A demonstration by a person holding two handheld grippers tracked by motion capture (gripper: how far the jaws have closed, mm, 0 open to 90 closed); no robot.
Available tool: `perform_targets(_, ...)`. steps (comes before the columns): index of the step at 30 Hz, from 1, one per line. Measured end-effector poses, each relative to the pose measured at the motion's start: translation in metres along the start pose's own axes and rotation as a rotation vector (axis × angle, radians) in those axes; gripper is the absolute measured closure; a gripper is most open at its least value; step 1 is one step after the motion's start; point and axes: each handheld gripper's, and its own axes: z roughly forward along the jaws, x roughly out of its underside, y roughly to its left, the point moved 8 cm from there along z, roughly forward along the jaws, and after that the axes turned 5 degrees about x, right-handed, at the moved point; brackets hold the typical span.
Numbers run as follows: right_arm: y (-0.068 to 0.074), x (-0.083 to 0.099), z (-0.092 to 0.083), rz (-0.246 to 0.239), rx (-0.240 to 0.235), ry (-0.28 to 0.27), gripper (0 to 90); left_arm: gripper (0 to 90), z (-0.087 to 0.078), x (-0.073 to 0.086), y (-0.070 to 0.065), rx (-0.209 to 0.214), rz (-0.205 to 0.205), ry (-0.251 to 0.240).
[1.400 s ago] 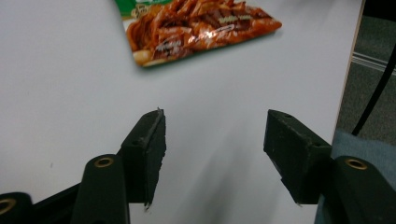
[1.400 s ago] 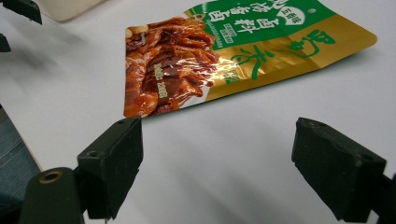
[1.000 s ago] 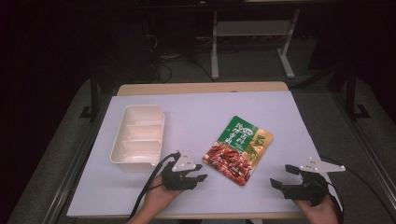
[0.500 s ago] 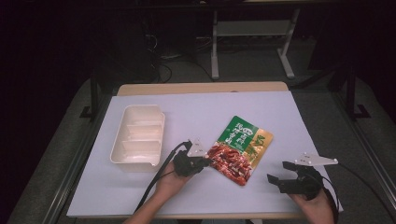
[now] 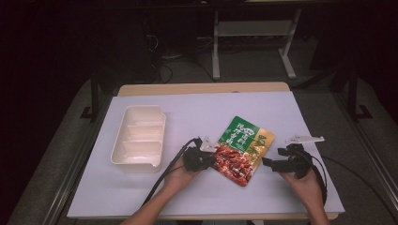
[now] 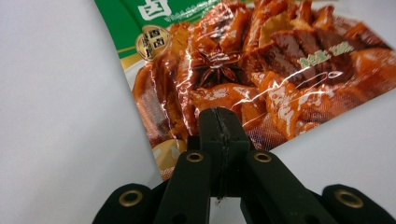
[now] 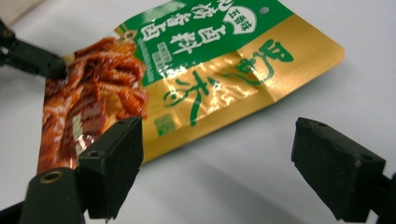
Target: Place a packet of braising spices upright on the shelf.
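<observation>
From the high view, a food pouch (image 5: 243, 149) with a green top, a gold side and a picture of red-brown meat lies flat on the white table (image 5: 197, 112), well to the right of the pale divided tray (image 5: 140, 138). The left gripper (image 5: 211, 161) sits at the pouch's near left edge, touching it, with the person's left hand (image 5: 180, 177) behind it and its black cable running back toward the table's near edge. The right gripper (image 5: 268, 162) hovers just beside the pouch's right edge, on the gold side, held by the right hand (image 5: 302, 183). In the left gripper view, the left gripper (image 6: 219, 122) has its two black jaws pressed together, and the pouch (image 6: 261, 70) edge sits right at their tips; they appear to pinch the shiny film at that printed-meat corner, which lifts a little off the table there. In the right gripper view, the right gripper (image 7: 215, 144) has its jaws spread wide, with bare table between them; the pouch (image 7: 187, 79) lies just ahead and toward the left jaw, its gold edge near that jaw but apart from it. The left gripper (image 7: 56, 67) shows at the pouch's far corner, its tip on the meat picture.
</observation>
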Motion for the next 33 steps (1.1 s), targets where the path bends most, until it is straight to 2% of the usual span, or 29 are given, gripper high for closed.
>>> perform_targets(2, -0.001, -0.005, 0.004, 0.006, -0.002, 0.009, 16.4, 90.0, 0.001, 0.0, -0.001, -0.012, 0.012, 0.011)
perform_targets(6, -0.008, -0.015, 0.015, 0.012, 0.011, 0.028, 16.4, 90.0, 0.001, 0.001, 0.0, -0.001, 0.008, 0.026)
perform_targets(13, -0.02, -0.026, 0.023, 0.038, 0.032, 0.044, 16.9, 90.0, 0.002, 0.001, -0.001, -0.012, 0.012, 0.023)
perform_targets(16, -0.027, -0.029, 0.029, 0.083, 0.026, 0.036, 19.4, 90.0, 0.002, 0.001, -0.002, -0.013, 0.014, 0.029)
perform_targets(19, -0.031, -0.028, 0.033, 0.095, 0.023, 0.046, 20.2, 90.0, 0.002, 0.001, -0.002, -0.016, 0.016, 0.027)
perform_targets(21, -0.033, -0.027, 0.038, 0.128, -0.002, 0.049, 23.2, 90.0, 0.002, 0.001, -0.002, -0.019, 0.018, 0.027)
perform_targets(24, -0.034, -0.028, 0.04, 0.142, -0.012, 0.037, 26.3, 90.0, 0.002, 0.001, -0.002, -0.02, 0.022, 0.03)
perform_targets(29, -0.027, -0.03, 0.046, 0.17, -0.087, 0.016, 34.4, 90.0, 0.002, 0.0, -0.003, -0.025, 0.022, 0.026)
perform_targets(33, -0.025, -0.032, 0.047, 0.193, -0.121, -0.007, 38.7, 90.0, 0.002, 0.0, -0.003, -0.028, 0.025, 0.033)
